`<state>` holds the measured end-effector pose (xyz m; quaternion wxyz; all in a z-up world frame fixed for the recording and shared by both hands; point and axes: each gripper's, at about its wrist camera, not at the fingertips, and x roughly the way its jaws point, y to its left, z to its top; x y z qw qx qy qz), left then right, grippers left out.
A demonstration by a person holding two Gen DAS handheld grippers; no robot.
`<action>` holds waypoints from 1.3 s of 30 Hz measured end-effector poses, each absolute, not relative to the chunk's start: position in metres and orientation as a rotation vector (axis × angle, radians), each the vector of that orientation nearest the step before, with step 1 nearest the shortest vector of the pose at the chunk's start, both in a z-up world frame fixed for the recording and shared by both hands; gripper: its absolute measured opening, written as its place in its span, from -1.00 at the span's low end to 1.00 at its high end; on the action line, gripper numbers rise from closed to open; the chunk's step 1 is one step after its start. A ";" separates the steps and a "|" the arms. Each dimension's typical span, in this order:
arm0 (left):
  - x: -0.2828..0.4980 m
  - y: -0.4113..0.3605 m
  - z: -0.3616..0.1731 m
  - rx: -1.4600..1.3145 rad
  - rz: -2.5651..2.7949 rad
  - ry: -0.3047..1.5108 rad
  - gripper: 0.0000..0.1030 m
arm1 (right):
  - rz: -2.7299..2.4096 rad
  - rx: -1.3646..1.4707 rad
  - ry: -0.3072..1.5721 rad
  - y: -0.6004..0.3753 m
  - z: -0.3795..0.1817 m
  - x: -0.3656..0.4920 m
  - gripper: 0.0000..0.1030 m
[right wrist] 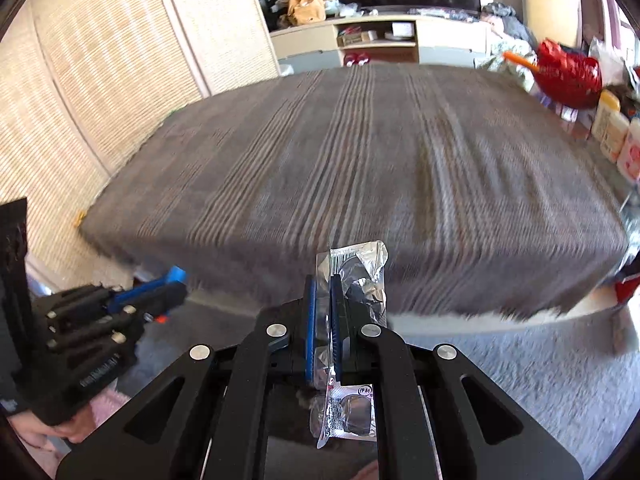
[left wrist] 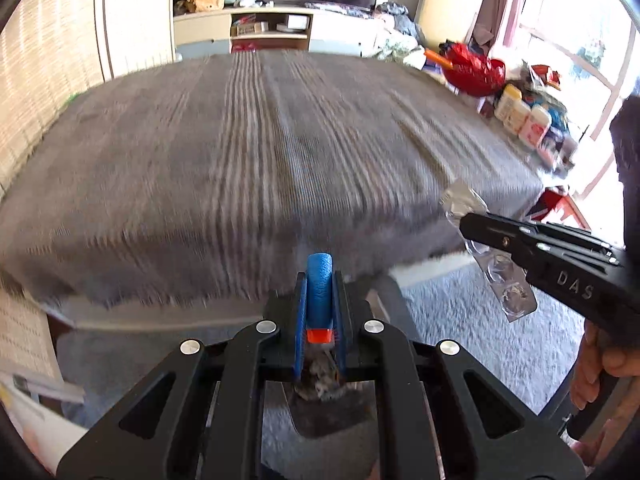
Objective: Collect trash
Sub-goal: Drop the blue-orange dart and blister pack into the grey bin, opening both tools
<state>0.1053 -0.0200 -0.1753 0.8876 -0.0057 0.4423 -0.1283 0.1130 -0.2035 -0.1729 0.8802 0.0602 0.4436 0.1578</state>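
Foil blister wrapper point(right wrist: 352, 280) is hanging pinched in right claw point(right wrist: 323, 312) near bed's point(right wrist: 320, 160) front edge | blue foam dart point(left wrist: 319, 292) is sitting clamped in left claw point(left wrist: 319, 320) | risk: wrapper slipping free during carrying

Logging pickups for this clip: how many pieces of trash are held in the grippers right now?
2. A blue foam dart with an orange tip sits clamped in the left gripper; a clear plastic wrapper is pinched in the right gripper. Other trash may lie out of view.

Bed point(left wrist: 260, 140) ahead; shelf unit point(left wrist: 272, 28) behind it; bottles point(left wrist: 520, 116) right.
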 end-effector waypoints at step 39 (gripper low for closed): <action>0.081 -0.029 -0.270 -0.046 -0.273 1.064 -0.23 | 0.302 0.196 1.094 -0.191 -0.259 0.110 0.19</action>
